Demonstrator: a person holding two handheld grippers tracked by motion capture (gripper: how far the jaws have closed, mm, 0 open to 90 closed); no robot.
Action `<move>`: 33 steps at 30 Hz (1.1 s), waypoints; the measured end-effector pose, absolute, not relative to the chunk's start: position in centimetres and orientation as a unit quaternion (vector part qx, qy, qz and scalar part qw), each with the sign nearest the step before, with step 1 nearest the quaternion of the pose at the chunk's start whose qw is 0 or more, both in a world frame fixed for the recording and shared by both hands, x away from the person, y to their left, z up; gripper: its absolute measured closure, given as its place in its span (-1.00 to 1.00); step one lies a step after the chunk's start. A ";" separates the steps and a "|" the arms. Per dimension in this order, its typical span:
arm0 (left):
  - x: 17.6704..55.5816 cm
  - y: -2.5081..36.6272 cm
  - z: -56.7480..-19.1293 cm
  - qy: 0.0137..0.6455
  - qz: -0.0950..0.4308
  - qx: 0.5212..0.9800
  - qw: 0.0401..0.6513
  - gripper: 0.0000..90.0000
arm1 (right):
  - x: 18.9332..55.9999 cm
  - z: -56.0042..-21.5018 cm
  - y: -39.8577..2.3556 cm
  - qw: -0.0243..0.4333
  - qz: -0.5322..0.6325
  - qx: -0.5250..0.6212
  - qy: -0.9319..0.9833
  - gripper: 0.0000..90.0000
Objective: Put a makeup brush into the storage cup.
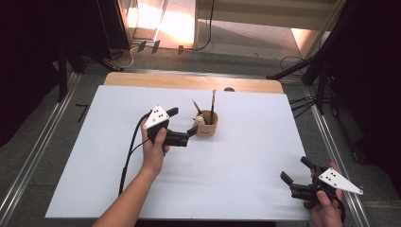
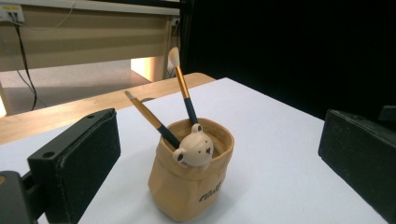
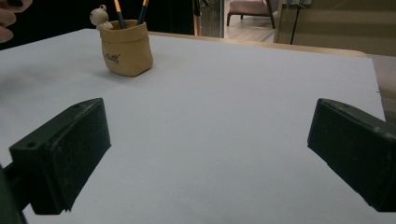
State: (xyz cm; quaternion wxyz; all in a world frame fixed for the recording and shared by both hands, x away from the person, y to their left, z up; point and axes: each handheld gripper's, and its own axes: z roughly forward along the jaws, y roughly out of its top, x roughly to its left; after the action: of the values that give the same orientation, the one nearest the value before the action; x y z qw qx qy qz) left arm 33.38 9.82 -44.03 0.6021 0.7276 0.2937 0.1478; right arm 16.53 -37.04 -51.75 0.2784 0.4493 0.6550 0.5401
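- The tan, soft-sided pouch-like holder stands upright near the middle of the white sheet covering the table, with printed lettering low on its front.
- Two slim brushes with gold and dark-blue handles lean inside it, bristles up; a small cream bear figure perches on its rim.
- The left gripper sits just beside the holder with jaws spread wide and nothing between them, lined up as if to reach for the holder or a brush.
- The right gripper rests well apart at the sheet's near right corner, jaws likewise parted and empty, seemingly kept clear.
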 end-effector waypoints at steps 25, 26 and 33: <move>30.6 14.4 -44.3 0.304 0.167 0.728 0.592 -1.00 | 16.5 -51.6 -36.9 0.280 0.539 0.448 0.656 -1.00; 30.4 14.9 -44.4 0.306 0.168 0.728 0.590 -1.00 | 16.5 -51.6 -36.9 0.280 0.539 0.448 0.656 -1.00; 29.4 16.8 -44.7 0.315 0.171 0.725 0.589 -1.00 | 16.4 -51.6 -36.9 0.280 0.539 0.447 0.657 -1.00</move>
State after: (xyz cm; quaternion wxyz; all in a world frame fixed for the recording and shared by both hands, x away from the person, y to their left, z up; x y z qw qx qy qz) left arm 29.40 16.83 -44.71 0.5887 0.7247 0.3148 0.1708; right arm 16.44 -36.87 -51.60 0.2803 0.4475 0.6566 0.5385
